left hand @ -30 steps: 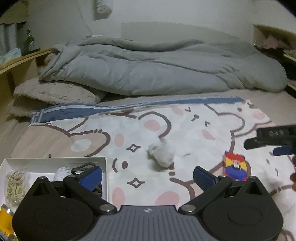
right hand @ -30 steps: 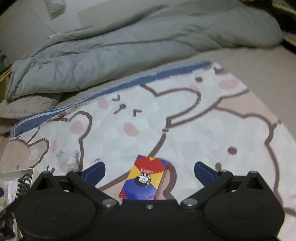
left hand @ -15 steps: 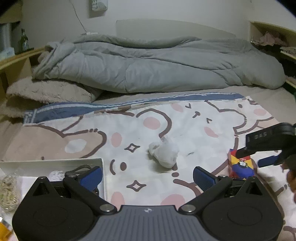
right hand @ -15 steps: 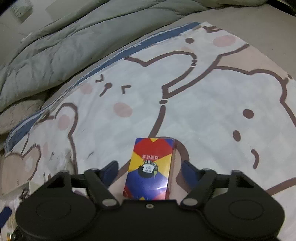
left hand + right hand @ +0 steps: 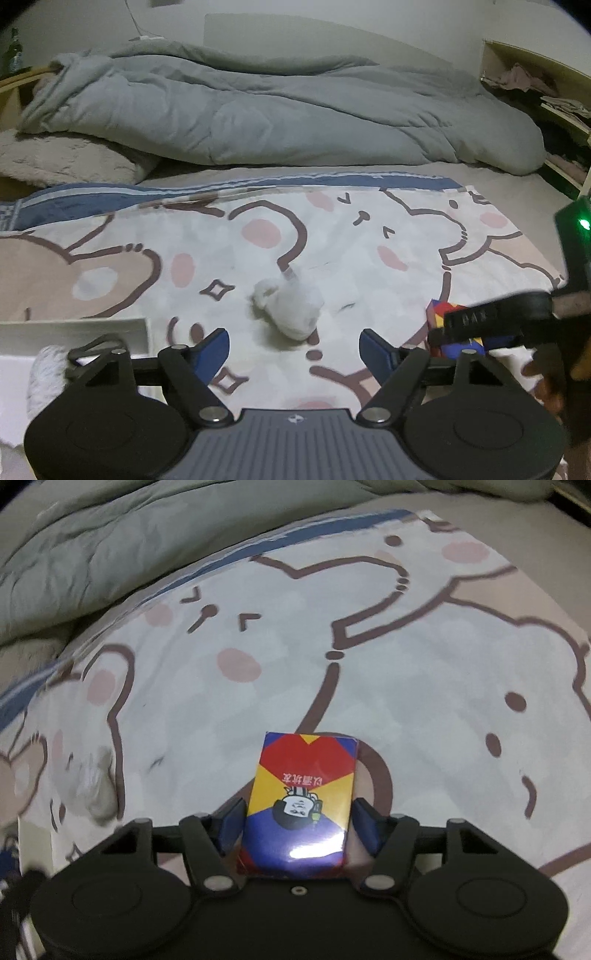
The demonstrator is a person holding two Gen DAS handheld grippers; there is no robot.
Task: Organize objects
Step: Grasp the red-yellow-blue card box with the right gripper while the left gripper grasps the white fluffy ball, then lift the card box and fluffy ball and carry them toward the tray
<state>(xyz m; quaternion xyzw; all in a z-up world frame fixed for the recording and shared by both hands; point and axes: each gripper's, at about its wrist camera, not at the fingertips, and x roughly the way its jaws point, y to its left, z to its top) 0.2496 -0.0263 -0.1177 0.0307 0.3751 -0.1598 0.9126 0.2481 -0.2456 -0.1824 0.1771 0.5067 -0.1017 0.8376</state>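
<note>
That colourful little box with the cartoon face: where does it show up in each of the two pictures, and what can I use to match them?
Left wrist view: the box sits far right, low, half hidden behind the right gripper.
Right wrist view: the box is at bottom centre, between the right gripper's jaws, which are closed against its sides.
Shared landmark: the white crumpled wad on the cartoon blanket, at the left edge in the right view.
</note>
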